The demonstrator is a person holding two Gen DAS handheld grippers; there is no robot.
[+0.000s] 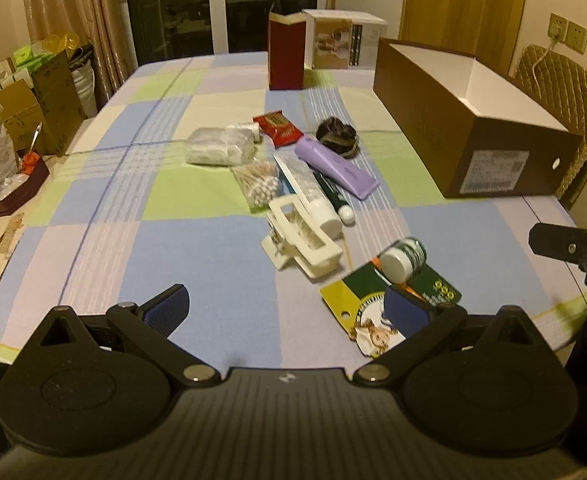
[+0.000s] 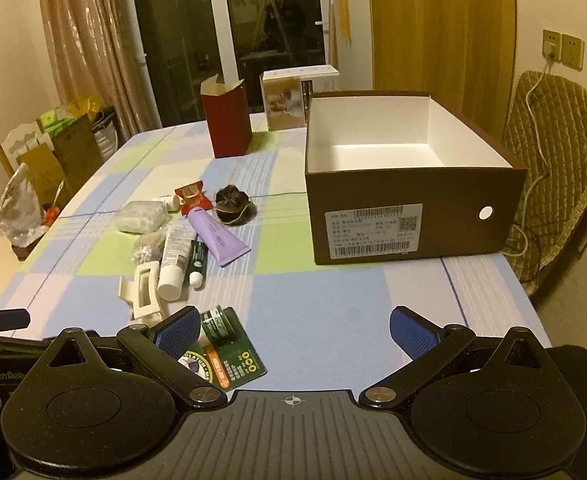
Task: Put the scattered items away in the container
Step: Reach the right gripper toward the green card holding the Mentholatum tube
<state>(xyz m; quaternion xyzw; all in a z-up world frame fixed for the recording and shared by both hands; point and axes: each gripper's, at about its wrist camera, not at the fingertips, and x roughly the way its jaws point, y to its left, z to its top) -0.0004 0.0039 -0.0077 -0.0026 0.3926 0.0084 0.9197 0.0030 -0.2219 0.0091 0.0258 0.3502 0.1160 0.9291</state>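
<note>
On the checked tablecloth [image 2: 333,312], left to right, lie a bag of cotton pads [image 2: 141,216], a cream hair claw [image 2: 143,294], a white tube [image 2: 175,260], a dark green tube [image 2: 197,262] and a purple tube [image 2: 217,238]; the small green jar [image 2: 218,325] rests on its green card [image 2: 237,362] nearest the cameras. The brown shoebox [image 2: 413,216] (white inside, nothing in it) stands open to their right. The left gripper [image 1: 289,308] and the right gripper [image 2: 295,332] both hover with fingers spread wide, holding nothing.
</note>
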